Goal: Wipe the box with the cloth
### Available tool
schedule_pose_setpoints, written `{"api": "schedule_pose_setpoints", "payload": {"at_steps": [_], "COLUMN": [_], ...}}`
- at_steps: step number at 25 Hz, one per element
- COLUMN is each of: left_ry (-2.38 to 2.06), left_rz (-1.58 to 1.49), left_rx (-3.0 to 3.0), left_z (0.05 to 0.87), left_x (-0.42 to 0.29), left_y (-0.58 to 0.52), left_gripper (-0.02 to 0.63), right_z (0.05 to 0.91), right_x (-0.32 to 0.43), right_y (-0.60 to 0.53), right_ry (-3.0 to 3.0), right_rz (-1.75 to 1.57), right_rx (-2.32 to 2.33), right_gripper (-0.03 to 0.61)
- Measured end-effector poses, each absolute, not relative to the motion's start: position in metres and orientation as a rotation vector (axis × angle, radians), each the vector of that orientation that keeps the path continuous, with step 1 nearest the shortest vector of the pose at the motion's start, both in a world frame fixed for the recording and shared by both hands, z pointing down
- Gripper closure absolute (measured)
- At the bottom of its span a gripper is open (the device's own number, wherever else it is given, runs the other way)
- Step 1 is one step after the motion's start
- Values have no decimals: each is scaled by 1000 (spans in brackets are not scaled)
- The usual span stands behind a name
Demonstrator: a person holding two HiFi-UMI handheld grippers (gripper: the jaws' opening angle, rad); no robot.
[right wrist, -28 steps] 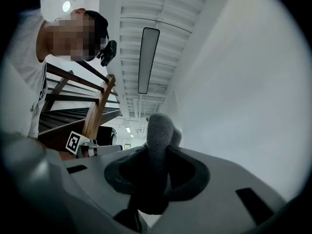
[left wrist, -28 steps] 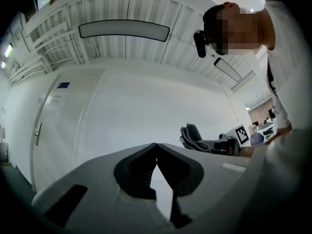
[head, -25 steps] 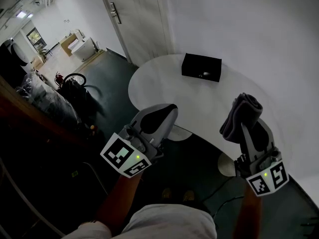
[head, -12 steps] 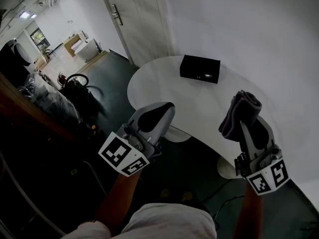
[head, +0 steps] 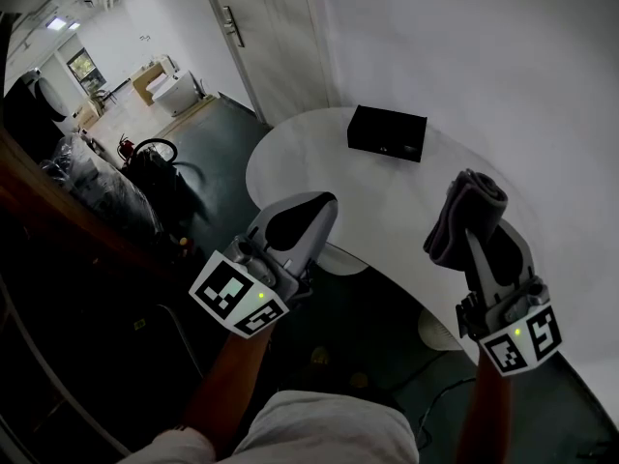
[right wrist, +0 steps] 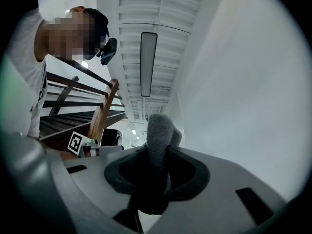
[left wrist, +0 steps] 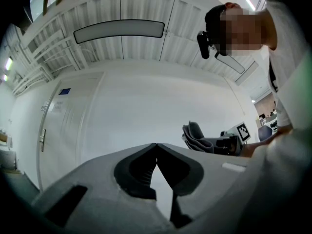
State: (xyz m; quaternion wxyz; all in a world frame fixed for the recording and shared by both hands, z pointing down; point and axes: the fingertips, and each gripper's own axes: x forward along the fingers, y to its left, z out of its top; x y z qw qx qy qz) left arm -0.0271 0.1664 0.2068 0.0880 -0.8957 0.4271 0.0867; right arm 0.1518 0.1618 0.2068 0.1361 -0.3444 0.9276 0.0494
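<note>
A black box [head: 388,131] lies on the far side of the white round table [head: 319,158]. My right gripper [head: 476,201] is shut on a folded dark grey cloth [head: 462,216], held up above the table's near right part; in the right gripper view the cloth [right wrist: 158,138] sticks out upward between the jaws. At the table's near left edge, my left gripper [head: 314,206] is shut with nothing in it, and in the left gripper view [left wrist: 156,146] its jaw tips meet. Both grippers point upward and are well short of the box.
A white wall rises behind the table, with a door [head: 256,27] at the left. Dark bags and a wheeled object [head: 145,162] lie on the floor to the left. A wooden stair rail [right wrist: 102,111] shows in the right gripper view.
Both grippers have stayed almost in place. The view has shifted slightly, so the box sits a touch higher and further left in the picture.
</note>
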Motion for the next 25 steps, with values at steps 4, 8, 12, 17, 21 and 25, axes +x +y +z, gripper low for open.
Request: {"api": "schedule_pose_setpoints", "payload": {"at_steps": [4,8,12,17,21,25], "left_ry": [1284,1296,1294,1291,1291,1284], "left_rz": [254,258,269,276,276,272], "left_rx": [-2653,-2648,-2654,-2661,-2671,-2674], "left_z": [206,207,208,209,212,220], "left_x": [-28,-29,-30,-31,-34,-62], "left_y": [167,166,166,164,156,107], "left_gripper": [598,598,598,598,598,598], "right_z": [207,208,207,209,211,217], "right_x": [152,152,152,153,150,122], "right_y": [160,160,161,159,152,103], "right_ry": [2692,2697,2698,2701,2714,2721], "right_rz": [149,152,154,147,144,142], "right_rx": [-988,-984,-992,-1016,-1031,-1045], "right_gripper": [471,471,471,471,471,471]}}
